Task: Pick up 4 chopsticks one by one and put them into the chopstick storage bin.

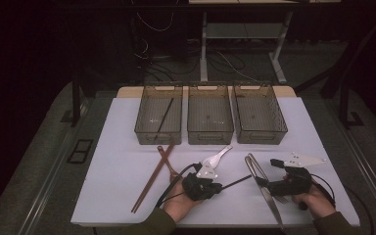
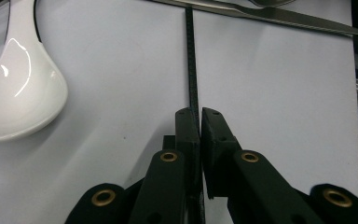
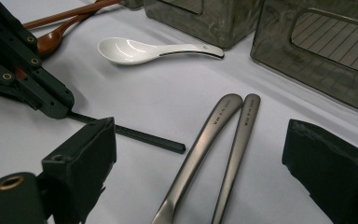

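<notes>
Black, thin and straight, the chopstick (image 2: 191, 65) lies flat on the white desk (image 1: 117, 171), clamped at one end in the left tongs (image 2: 200, 122). Its free end points toward two metal handles (image 3: 223, 135) lying side by side. The right tongs (image 3: 200, 154) stand wide apart over those handles, gripping nothing.

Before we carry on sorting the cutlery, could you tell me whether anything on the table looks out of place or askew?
Nothing looks spilled or broken. One oddity: a black chopstick lies in the left bin, while its mate is on the table, clamped in the left gripper. The brown chopsticks lie crossed rather than parallel.
</notes>
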A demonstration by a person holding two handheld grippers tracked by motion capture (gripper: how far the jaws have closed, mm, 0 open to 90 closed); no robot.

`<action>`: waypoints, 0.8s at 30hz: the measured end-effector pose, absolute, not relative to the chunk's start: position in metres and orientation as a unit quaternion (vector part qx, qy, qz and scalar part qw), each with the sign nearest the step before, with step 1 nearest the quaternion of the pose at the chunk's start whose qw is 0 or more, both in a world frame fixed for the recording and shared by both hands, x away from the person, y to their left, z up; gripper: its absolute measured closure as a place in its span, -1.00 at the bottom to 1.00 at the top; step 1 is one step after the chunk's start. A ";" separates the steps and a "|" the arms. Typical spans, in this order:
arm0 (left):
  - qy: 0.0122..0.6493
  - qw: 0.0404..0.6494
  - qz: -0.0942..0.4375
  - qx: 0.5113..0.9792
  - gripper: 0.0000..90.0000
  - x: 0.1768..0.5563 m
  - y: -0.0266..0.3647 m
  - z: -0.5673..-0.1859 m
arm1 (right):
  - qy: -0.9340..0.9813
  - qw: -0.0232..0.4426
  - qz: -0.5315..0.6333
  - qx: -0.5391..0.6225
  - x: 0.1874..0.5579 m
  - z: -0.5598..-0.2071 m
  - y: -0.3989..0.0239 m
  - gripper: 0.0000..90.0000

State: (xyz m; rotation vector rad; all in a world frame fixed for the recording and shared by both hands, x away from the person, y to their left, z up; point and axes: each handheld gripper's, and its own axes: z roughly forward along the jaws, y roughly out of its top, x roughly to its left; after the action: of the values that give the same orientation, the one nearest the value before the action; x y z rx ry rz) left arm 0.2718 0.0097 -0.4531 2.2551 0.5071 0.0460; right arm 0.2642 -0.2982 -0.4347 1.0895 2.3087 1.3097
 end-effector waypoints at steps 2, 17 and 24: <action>0.206 0.405 0.017 0.890 0.89 0.272 0.010 -0.453 | 0.797 0.136 0.452 0.376 0.264 -0.435 -0.298 -0.78; 0.209 0.429 -0.007 0.879 0.89 0.276 0.020 -0.442 | 0.797 0.137 0.452 0.377 0.264 -0.435 -0.299 -0.78; 0.204 0.432 -0.015 0.878 0.89 0.277 0.025 -0.438 | 0.798 0.136 0.451 0.376 0.264 -0.435 -0.299 -0.78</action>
State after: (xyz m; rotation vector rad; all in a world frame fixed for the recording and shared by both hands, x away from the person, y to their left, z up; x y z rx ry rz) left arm 0.2767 0.0254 -0.4377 2.1890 0.5076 -0.0386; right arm 0.2642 -0.2991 -0.4348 1.0886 2.3105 1.3046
